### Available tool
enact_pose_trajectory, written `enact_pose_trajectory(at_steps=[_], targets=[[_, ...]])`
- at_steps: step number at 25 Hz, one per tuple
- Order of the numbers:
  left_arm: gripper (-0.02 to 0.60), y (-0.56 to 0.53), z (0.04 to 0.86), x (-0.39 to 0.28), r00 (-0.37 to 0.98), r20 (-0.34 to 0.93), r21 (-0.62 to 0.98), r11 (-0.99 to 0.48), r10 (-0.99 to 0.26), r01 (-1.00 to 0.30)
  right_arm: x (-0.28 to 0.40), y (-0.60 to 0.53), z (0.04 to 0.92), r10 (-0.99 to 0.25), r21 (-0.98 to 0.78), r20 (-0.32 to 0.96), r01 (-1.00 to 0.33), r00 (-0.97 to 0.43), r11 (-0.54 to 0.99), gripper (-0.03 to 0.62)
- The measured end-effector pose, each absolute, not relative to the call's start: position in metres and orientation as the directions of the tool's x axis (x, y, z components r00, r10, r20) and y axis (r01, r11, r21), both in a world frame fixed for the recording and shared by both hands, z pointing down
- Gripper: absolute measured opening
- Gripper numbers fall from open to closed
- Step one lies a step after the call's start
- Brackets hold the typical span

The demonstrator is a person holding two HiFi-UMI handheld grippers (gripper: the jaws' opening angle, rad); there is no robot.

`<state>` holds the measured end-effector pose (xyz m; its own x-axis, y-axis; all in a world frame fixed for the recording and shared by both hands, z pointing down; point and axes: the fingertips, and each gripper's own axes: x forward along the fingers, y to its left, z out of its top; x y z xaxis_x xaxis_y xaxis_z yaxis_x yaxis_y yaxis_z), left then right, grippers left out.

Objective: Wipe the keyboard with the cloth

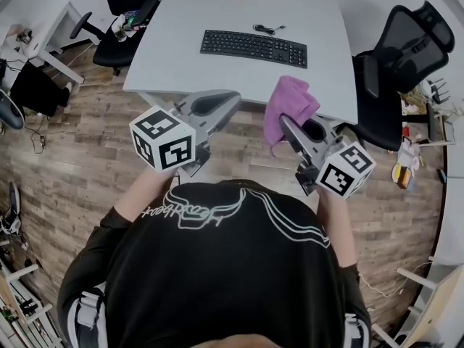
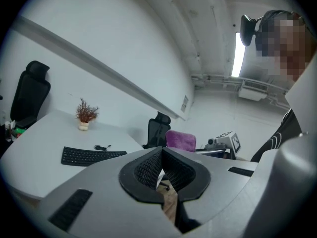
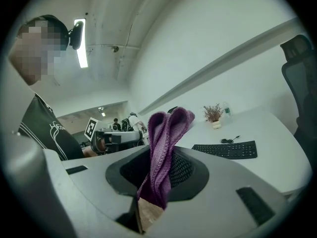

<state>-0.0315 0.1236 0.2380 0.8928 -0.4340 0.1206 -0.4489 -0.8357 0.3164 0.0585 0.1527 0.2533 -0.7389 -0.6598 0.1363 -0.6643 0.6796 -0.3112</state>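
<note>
White table point(image 1: 188, 35) far ahead bears the long black keyboard point(image 1: 254, 48), well apart from the purple knitted cloth point(image 1: 288, 107) pinched in the right tool point(image 1: 288, 126) near the table's edge, likely readied for wiping; left tool point(image 1: 230, 98) closed, empty.

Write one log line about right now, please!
right gripper: shut on fuzzy purple cloth | left gripper: shut, empty | flat black keyboard: on white table, untouched

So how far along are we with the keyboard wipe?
Done: the purple cloth is clamped in the right hand-held gripper. In hand: it is held up, apart from the keyboard. Left: all the wiping. The left hand-held gripper is shut and empty.
</note>
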Motion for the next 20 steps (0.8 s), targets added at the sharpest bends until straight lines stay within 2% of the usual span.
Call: enact_pose_trajectory(at_steps=[20], targets=[[0.006,0.166,0.246,-0.018,0.888,0.136,0.304,-0.835,-0.439,-0.459,0.065,0.192,0.261,-0.653,-0.281,0.131,-0.659,-0.746,0.697,0.064]])
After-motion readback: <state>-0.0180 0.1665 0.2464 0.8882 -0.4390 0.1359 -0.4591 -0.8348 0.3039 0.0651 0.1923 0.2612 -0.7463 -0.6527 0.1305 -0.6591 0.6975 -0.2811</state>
